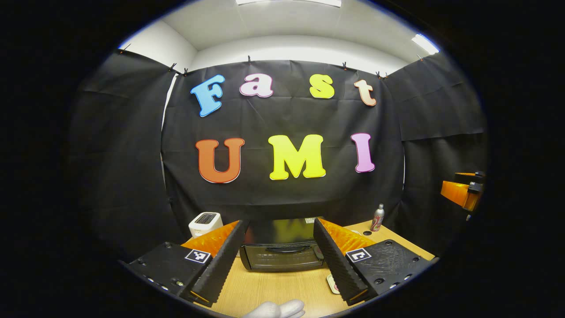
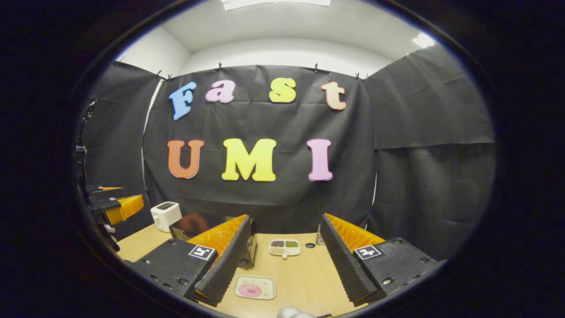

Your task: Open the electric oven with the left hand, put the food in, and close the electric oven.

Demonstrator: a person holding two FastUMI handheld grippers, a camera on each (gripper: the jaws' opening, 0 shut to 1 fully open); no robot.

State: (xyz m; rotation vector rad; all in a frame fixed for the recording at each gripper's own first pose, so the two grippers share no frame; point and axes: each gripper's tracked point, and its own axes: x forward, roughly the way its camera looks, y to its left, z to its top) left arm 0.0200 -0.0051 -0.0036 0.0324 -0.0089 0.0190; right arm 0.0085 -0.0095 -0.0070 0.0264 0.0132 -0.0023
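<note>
Oven (image 1: 282, 249): a black, boxy electric oven with a glossy top and its glass door closed sits on the pale wooden table (image 1: 273, 289), framed in the left gripper view squarely between the left gripper's (image 1: 278, 258) widely spread, empty fingers. In the right gripper view it lies at the left, mostly hidden behind the right gripper's (image 2: 284, 260) left finger; that gripper also gapes wide, holding nothing. That view also brings in a white rectangular plate (image 2: 254, 287) with a round pink piece of food (image 2: 249, 289), near the camera, and a small divided tray (image 2: 284, 247) farther back. A white toaster (image 1: 205, 223) stands left of the oven, a slim can (image 1: 377, 218) to its right. The fingers carry ribbed black pads on orange backing.
</note>
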